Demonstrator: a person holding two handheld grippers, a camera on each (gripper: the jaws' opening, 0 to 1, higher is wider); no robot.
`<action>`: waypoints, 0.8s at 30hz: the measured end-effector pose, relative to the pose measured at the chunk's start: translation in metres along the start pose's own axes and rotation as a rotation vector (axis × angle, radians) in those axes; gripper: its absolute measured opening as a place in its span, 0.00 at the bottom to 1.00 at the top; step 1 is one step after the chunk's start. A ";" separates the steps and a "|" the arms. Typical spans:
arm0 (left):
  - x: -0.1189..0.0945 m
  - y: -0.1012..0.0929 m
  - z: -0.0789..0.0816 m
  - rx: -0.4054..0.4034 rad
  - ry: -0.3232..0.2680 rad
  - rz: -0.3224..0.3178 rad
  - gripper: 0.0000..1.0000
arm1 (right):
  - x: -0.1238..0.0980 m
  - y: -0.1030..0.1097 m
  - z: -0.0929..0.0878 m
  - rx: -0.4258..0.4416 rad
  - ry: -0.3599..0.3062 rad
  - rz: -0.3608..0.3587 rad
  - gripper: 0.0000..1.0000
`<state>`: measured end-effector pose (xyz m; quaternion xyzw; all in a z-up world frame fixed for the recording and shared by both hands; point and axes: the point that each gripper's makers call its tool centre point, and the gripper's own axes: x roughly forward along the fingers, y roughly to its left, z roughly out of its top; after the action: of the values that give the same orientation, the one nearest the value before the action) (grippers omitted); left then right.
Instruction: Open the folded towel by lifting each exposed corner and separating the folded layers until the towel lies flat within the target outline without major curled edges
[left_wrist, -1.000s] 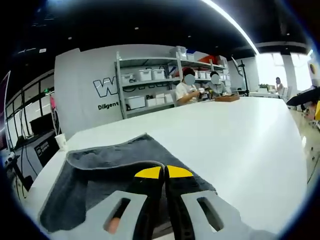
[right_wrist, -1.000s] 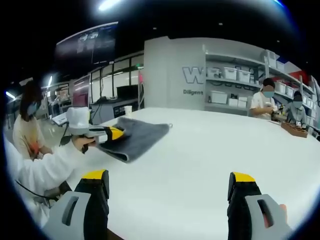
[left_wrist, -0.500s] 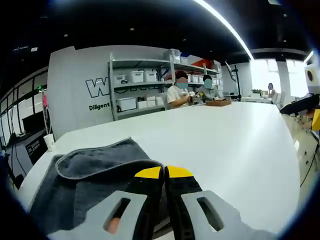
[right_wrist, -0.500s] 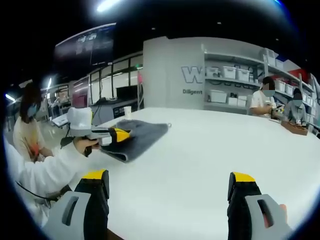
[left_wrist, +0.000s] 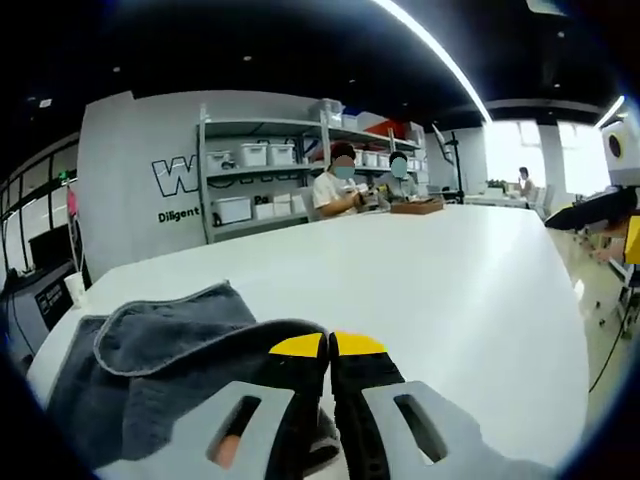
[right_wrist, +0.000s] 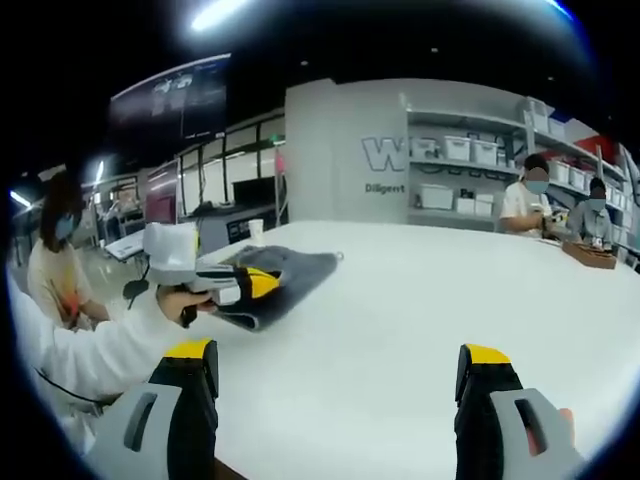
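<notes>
Towel (left_wrist: 160, 350), grey, is lying folded near one corner of the white table (left_wrist: 450, 290), with its top layer rolling over into a thick curled lip along the far edge. I am seeing the left gripper (left_wrist: 328, 346) with its yellow-tipped jaws pressed together and a fold of the towel caught between them, cloth bunching under the jaw bodies. In the right gripper view the same gripper (right_wrist: 262, 283) is sitting at the near edge of the towel (right_wrist: 290, 270), held by a hand (right_wrist: 180, 300) coming out of a white sleeve (right_wrist: 80, 350); the cloth there is lifting slightly off the table top (right_wrist: 400, 320) where the jaws are biting.

I am holding the right gripper (right_wrist: 340, 365) well apart from the towel, over bare table, with its jaws spread wide and nothing between them. I cannot make out any target outline on the table.

A paper cup (left_wrist: 74, 289) is standing at the table's far corner beyond the towel. A shelving unit (left_wrist: 270, 180) with white bins is standing against the grey wall, and two seated people (left_wrist: 345, 185) are working at the far end of the table beside a wooden tray (left_wrist: 417, 207). Another person (right_wrist: 55, 260) is standing off the table's side behind the white sleeve.
</notes>
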<state>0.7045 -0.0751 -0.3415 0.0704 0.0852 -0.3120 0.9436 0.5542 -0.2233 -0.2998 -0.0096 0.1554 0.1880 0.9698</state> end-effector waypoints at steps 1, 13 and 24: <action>0.001 -0.003 0.000 -0.001 0.000 -0.006 0.02 | 0.000 0.000 -0.001 -0.002 0.004 0.001 0.99; 0.013 -0.033 -0.002 -0.016 0.006 -0.068 0.02 | -0.001 -0.003 -0.002 0.000 0.004 -0.004 0.99; 0.023 -0.061 -0.013 -0.014 0.041 -0.131 0.02 | -0.004 -0.008 0.000 0.013 -0.006 -0.016 0.99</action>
<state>0.6848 -0.1347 -0.3635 0.0645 0.1110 -0.3708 0.9198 0.5539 -0.2318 -0.2987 -0.0041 0.1539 0.1794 0.9717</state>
